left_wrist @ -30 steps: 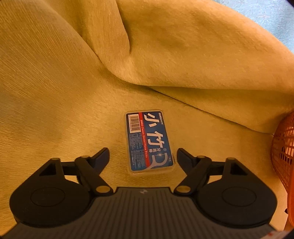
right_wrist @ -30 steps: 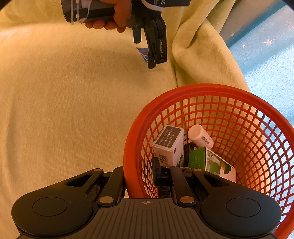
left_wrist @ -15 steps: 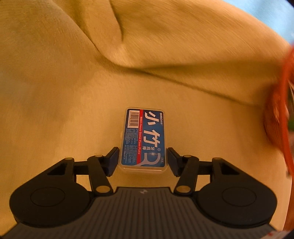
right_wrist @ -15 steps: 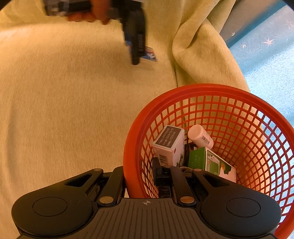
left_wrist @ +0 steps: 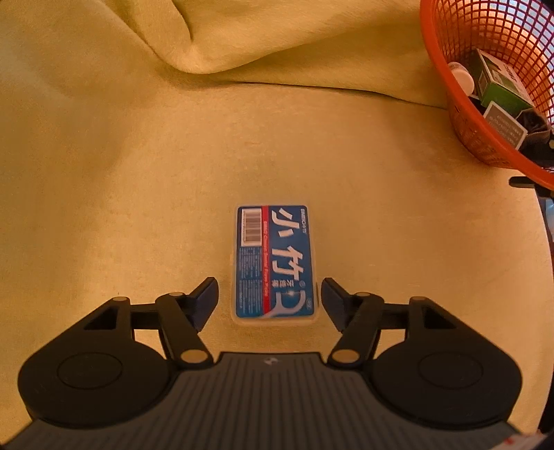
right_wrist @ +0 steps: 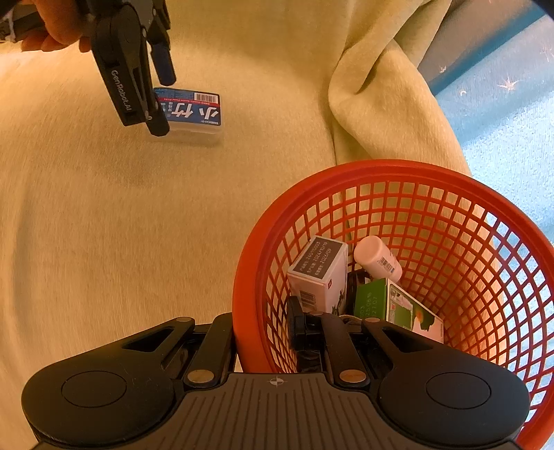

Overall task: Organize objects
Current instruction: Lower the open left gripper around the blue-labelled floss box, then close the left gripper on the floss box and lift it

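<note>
Floss box lies flat on the yellow cloth, label up, long axis running straight away from your left gripper, barcode end farthest. Its near end sits between the two fingers, which stand apart with a gap on each side; neither touches it. From the right wrist view the box is well apart from the basket, with bare cloth between them and a raised cloth fold beyond the basket. Your hand holds the left gripper tilted down over the box. Your right gripper is clamped on the basket's near rim, one finger outside, one inside. Inside the basket lie a white box, a white bottle and a green box.
</note>
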